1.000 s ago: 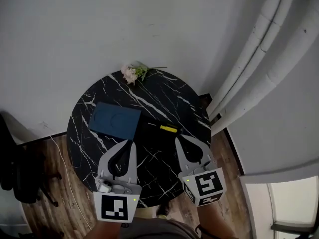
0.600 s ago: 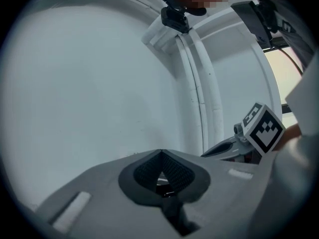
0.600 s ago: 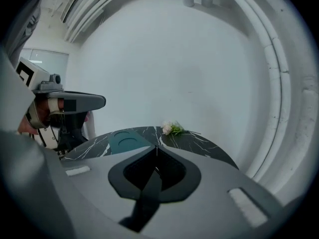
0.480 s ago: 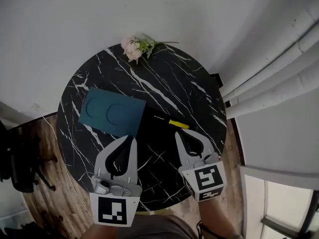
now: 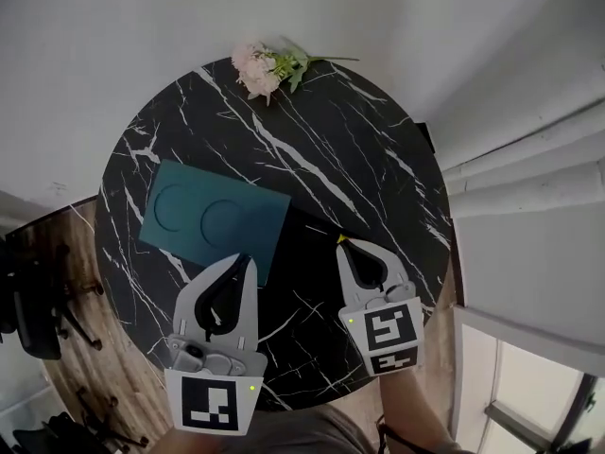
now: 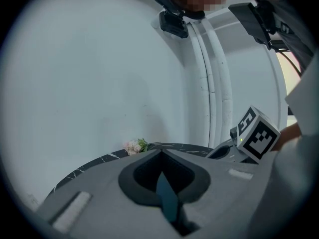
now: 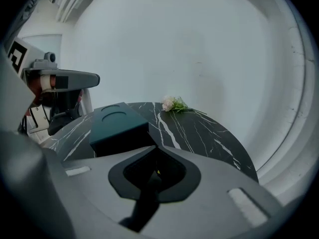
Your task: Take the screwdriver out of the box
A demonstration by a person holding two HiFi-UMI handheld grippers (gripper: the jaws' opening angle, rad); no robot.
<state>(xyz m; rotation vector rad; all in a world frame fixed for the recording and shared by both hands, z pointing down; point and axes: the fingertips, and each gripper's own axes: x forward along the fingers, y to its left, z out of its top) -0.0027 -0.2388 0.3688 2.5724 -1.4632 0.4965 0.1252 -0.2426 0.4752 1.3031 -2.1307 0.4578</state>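
A teal box with two round recesses in its top lies on the round black marble table. Right of it is a darker black patch, where a small yellow end of the screwdriver shows. My right gripper is shut, its tip right over that yellow end, hiding the rest. My left gripper is shut too, its tip at the box's near right corner. In the right gripper view the teal box sits just ahead, and a yellow speck shows through the jaw opening.
A small bunch of pink flowers lies at the table's far edge. A white wall stands behind the table and white pipes run along the right. Wood floor shows at the lower left.
The table now fills more of the head view. My right gripper's tip has come over the screwdriver, which showed fully before. The left gripper's tip now reaches the box's corner.
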